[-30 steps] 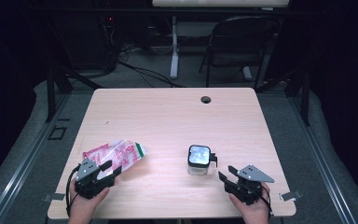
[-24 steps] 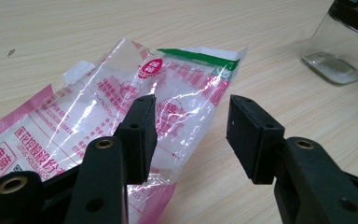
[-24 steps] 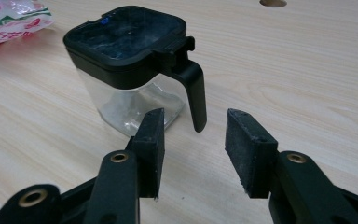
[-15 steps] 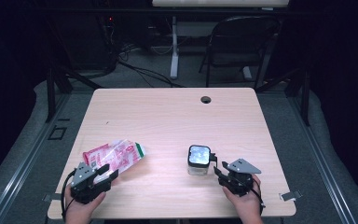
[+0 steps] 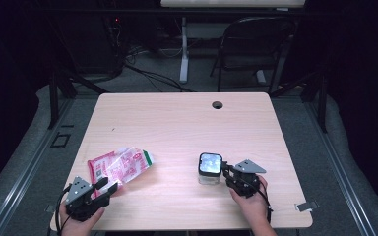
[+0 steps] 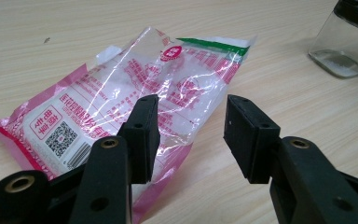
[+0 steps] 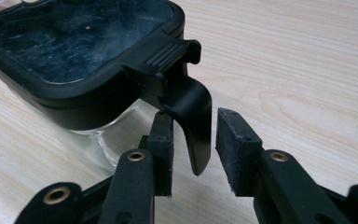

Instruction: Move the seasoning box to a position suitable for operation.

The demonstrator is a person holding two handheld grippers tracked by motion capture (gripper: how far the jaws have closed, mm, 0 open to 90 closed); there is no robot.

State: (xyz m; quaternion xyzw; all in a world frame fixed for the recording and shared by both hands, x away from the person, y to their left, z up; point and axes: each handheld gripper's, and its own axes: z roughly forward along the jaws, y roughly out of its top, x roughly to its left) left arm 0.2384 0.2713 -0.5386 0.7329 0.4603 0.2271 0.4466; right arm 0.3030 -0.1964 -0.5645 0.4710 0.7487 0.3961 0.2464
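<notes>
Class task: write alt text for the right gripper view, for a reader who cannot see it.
The right gripper has its two black jaws either side of the black latch tab hanging from a glass jar's lid, not yet pinching it. The jar stands on a pale wooden table.

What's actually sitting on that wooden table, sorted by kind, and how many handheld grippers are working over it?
Pink and clear plastic packets with a green edge: 1
Clear glass jars with a black clip lid: 1
Black two-jaw handheld grippers: 2, the left gripper and the right gripper
Total: 4
</notes>
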